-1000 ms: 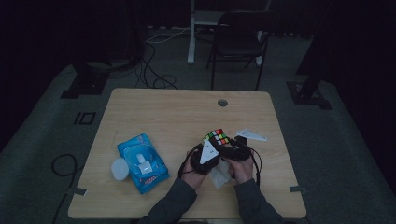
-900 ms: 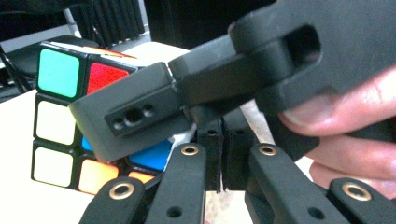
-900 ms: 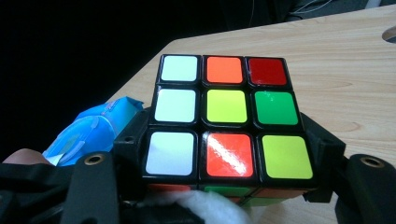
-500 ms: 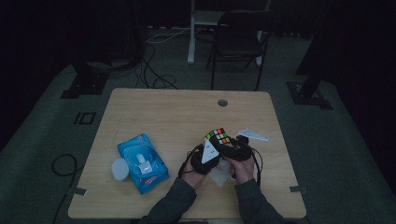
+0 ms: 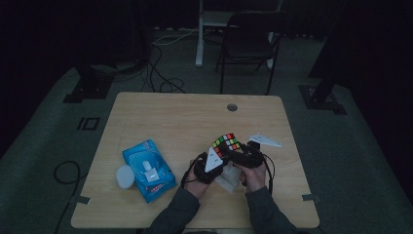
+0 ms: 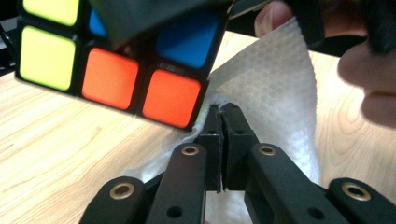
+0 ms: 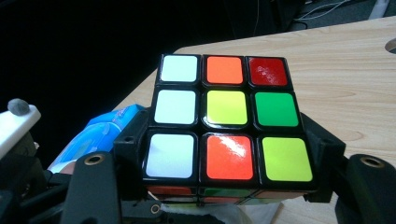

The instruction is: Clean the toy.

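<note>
A scrambled Rubik's cube (image 5: 225, 143) is held above the table's front right area. My right gripper (image 7: 229, 137) is shut on the cube (image 7: 224, 121), one jaw on each side, with white, orange, red, yellow and green stickers facing up. My left gripper (image 6: 222, 126) is shut on a white wipe (image 6: 275, 93), pressed against the cube's (image 6: 112, 70) lower corner. In the high view the left gripper (image 5: 214, 161) sits just left of the right gripper (image 5: 238, 153), and the wipe (image 5: 228, 181) hangs below them.
A blue pack of wipes (image 5: 148, 169) lies at the front left of the wooden table (image 5: 170, 122), with a white cap (image 5: 125, 176) beside it. A cable hole (image 5: 232, 107) is near the far edge. A chair (image 5: 253, 44) stands beyond the table.
</note>
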Tool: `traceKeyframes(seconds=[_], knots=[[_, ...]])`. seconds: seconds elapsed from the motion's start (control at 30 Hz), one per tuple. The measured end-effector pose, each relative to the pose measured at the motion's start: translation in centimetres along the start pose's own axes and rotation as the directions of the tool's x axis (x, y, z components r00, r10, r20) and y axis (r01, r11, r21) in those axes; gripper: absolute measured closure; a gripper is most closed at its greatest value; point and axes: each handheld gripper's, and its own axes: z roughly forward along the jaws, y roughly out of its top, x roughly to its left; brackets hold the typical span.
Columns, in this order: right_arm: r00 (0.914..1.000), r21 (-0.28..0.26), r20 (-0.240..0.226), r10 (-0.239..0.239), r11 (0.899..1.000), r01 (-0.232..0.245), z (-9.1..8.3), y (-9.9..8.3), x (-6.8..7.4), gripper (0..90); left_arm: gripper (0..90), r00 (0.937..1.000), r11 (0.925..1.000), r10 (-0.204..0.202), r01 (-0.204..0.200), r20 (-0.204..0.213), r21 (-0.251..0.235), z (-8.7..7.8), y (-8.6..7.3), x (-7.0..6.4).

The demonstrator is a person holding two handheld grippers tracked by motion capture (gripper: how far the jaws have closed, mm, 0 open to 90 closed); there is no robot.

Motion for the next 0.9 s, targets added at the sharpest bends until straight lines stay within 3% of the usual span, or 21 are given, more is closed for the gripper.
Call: traceKeyframes(seconds=[0.2, 0.37, 0.67, 0.9], knots=[[1.0000, 0.008, 0.003, 0.000, 1.000, 0.000, -0.2, 0.2, -0.1, 33.8, 88.8, 0.9983, 0.9987, -0.049, 0.049, -0.031, -0.015, -0.8, -0.4, 1.4], [1.0000, 0.021, -0.005, -0.003, 1.000, 0.003, 0.0, 0.1, 0.0, 33.8, 88.8, 0.9969, 0.9975, -0.066, 0.064, -0.044, -0.029, -1.5, -0.3, 2.4], [1.0000, 0.037, 0.004, -0.007, 0.999, 0.007, 0.1, 0.0, -0.5, 33.8, 89.0, 0.9882, 0.9896, -0.132, 0.127, -0.078, -0.069, -3.3, -0.1, 4.7], [0.9993, 0.088, 0.026, -0.026, 0.996, 0.024, 0.9, -0.6, -1.0, 33.8, 89.3, 0.9861, 0.9852, -0.143, 0.133, -0.086, -0.108, -4.4, 1.1, 5.5]])
